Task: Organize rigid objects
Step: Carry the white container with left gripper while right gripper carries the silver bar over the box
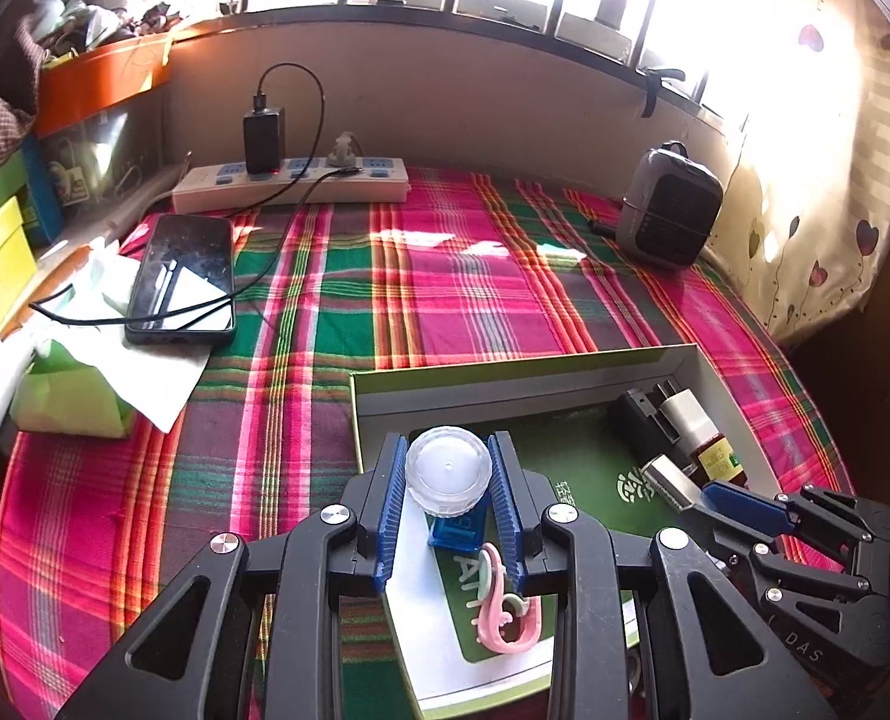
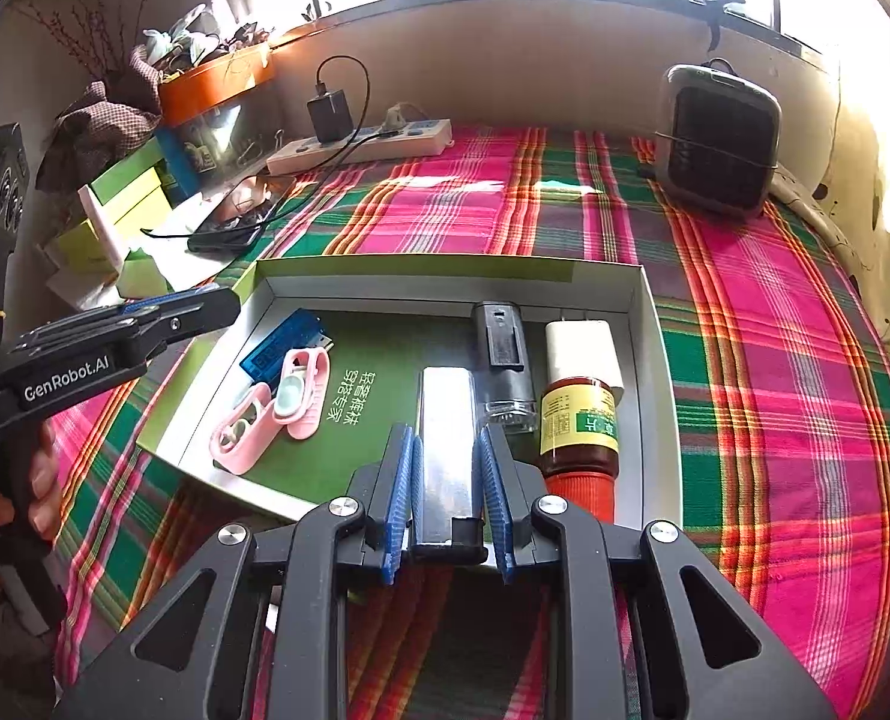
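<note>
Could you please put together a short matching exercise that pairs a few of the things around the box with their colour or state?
Things:
1. round jar
2. silver bar
3. phone
4. bottle cap

States:
A. red
B. lying on the white paper by the power strip
C. clamped in the right gripper
D. clear, held in the left gripper

Pairs: 1-D, 2-C, 3-B, 4-A

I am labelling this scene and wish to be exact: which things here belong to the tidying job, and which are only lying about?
Belonging to the job:
- shallow box
- round clear lid, in the left gripper
- silver bar, in the right gripper
- pink clips, blue stick, black case, white plug, red-capped bottle

Only lying about:
- phone
- power strip
- small heater
- tissues
</note>
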A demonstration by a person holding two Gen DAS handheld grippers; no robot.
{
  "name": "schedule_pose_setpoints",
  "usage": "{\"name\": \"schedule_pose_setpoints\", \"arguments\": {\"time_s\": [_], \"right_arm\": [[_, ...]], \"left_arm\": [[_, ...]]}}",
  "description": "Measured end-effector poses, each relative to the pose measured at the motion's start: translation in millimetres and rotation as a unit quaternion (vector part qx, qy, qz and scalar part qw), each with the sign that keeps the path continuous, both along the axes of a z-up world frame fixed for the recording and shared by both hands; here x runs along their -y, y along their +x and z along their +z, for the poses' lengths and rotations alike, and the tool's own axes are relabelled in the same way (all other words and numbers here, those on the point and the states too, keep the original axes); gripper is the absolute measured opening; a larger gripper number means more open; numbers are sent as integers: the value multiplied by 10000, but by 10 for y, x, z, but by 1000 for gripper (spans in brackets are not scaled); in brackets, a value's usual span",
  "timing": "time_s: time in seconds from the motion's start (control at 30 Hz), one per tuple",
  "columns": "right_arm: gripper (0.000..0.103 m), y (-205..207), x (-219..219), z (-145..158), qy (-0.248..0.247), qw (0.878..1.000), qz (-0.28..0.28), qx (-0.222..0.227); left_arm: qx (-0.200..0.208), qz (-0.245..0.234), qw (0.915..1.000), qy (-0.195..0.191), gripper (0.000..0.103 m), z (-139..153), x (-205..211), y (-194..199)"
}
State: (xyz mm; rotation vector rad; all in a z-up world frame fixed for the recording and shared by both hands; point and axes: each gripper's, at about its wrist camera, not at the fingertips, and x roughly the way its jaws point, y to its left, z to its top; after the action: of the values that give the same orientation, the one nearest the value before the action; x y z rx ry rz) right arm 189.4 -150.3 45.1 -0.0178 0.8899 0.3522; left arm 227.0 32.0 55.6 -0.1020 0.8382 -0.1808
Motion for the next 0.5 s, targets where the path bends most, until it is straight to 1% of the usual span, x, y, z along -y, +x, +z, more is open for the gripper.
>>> {"name": "schedule_pose_setpoints", "arguments": {"time_s": [0.27, 0.43, 0.5], "right_arm": [[24, 107, -13, -108, -49, 9999, 39, -129], [24, 119, -49, -144, -147, 9998, 63, -125], [24, 117, -65, -154, -211, 9997, 68, -103]], "left_arm": [[-118, 75, 9999, 82, 27, -109, -6, 157], [-180, 91, 9997, 151, 27, -181, -1, 225], [-145, 92, 9997, 171, 27, -183, 2, 238]]}}
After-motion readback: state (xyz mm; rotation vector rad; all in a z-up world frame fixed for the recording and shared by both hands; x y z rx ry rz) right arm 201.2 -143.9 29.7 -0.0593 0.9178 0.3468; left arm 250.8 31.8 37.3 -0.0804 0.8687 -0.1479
